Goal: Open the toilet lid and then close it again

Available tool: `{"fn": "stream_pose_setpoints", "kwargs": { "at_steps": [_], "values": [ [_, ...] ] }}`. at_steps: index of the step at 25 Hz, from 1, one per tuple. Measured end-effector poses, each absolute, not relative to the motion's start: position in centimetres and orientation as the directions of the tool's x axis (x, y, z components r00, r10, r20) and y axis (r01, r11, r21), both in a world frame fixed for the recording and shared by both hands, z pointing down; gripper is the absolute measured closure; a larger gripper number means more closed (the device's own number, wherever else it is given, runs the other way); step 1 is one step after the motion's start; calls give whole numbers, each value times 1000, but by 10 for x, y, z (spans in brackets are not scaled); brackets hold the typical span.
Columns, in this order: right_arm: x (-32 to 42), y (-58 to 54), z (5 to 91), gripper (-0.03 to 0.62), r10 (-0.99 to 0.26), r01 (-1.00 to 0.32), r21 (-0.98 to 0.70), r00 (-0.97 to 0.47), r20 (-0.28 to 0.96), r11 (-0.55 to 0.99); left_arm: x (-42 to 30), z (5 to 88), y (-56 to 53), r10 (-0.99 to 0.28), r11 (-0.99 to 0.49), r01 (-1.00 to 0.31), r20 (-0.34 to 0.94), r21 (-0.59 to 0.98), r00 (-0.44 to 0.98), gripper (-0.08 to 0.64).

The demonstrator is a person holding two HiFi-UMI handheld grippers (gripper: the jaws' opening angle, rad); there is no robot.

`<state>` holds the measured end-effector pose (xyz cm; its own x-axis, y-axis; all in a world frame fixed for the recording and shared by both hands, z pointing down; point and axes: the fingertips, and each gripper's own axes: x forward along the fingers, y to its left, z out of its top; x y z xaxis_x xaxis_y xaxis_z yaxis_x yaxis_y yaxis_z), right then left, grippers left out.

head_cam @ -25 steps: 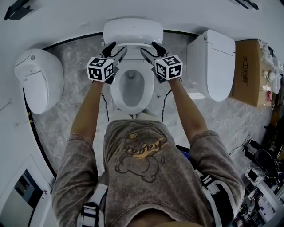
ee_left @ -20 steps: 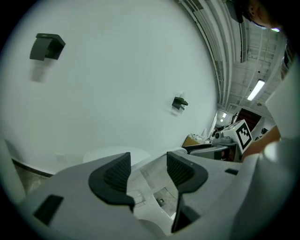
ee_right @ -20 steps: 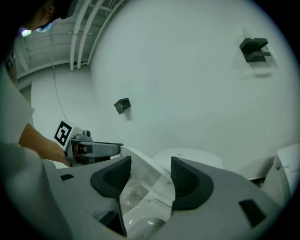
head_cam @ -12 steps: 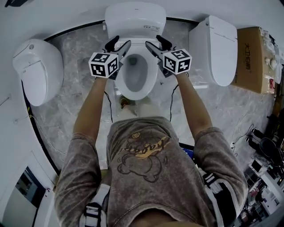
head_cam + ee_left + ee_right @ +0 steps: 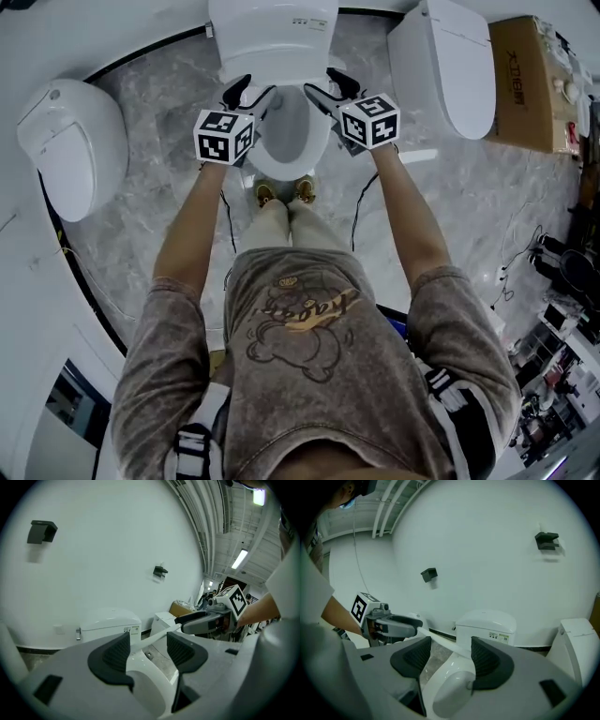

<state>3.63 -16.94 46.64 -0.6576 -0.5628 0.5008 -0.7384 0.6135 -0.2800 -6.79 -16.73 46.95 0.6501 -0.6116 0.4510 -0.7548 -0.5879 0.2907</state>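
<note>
The middle toilet has its tank (image 5: pixel 272 33) at the top of the head view, with the white lid (image 5: pixel 292 127) tilted over the bowl in front of it. My left gripper (image 5: pixel 248 92) is at the lid's left edge and my right gripper (image 5: pixel 328 89) at its right edge. Both stand open. In the left gripper view the lid's thin rim (image 5: pixel 161 634) runs between the jaws of the left gripper (image 5: pixel 149 648) across to the other gripper. The right gripper (image 5: pixel 451 654) shows the same rim (image 5: pixel 440 641) between its pads, with the tank (image 5: pixel 487 623) behind.
Another white toilet (image 5: pixel 70 150) stands to the left and a third (image 5: pixel 445 66) to the right on the grey marble floor. A cardboard box (image 5: pixel 525 80) sits at the far right, with cables and gear (image 5: pixel 562 272) below it. The person's feet (image 5: pixel 281 192) are just before the bowl.
The person has stepped back and both grippers have come away from the tank with the lid's edge between them. The lid has swung down over the bowl, which showed open before.
</note>
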Motion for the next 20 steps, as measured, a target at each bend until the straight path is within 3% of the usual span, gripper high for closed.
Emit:
{"fn": "stream_pose_setpoints", "kwargs": {
  "at_steps": [13,20],
  "values": [
    [39,-40,550,325,-366,-639,-277,-684,631,717,-59,548,-45,-476,-580,-727,570,368,669,319],
    [43,16,629,325,-336,-704,-381,-654,678,600,-55,631,18,-404,-505,-765,674,398,618,322]
  ]
}}
